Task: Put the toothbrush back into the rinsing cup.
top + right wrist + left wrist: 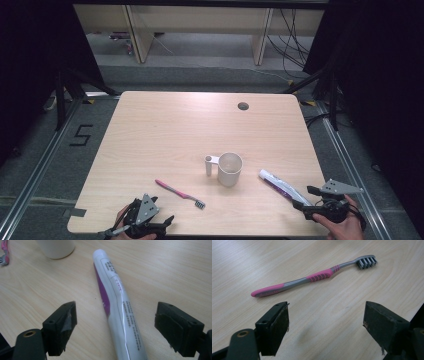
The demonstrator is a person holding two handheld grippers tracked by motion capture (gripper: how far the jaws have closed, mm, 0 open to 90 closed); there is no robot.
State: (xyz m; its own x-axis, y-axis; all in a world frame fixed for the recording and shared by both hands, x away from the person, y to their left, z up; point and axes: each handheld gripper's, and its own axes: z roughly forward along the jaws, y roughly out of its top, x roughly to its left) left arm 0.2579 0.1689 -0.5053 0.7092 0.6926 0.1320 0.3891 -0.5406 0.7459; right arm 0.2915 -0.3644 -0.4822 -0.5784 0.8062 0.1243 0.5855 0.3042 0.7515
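Observation:
A pink and grey toothbrush (179, 193) (317, 277) lies flat on the wooden table (165, 135), bristle end towards the cup. My left gripper (162, 225) (325, 312) is at the front edge just short of the brush, open, with bare wood between its jaws. To the right of a white cup (230, 169) (57, 248) lies a white and purple toothpaste tube (280, 185) (117, 302). My right gripper (306, 197) (116, 312) is open and straddles the tube's near end, its pads well clear of the tube.
The cup stands upright near the table's middle with its handle (210, 164) to the left. A round cable hole (243, 106) sits near the far edge. Dark floor, metal rails and cables surround the table.

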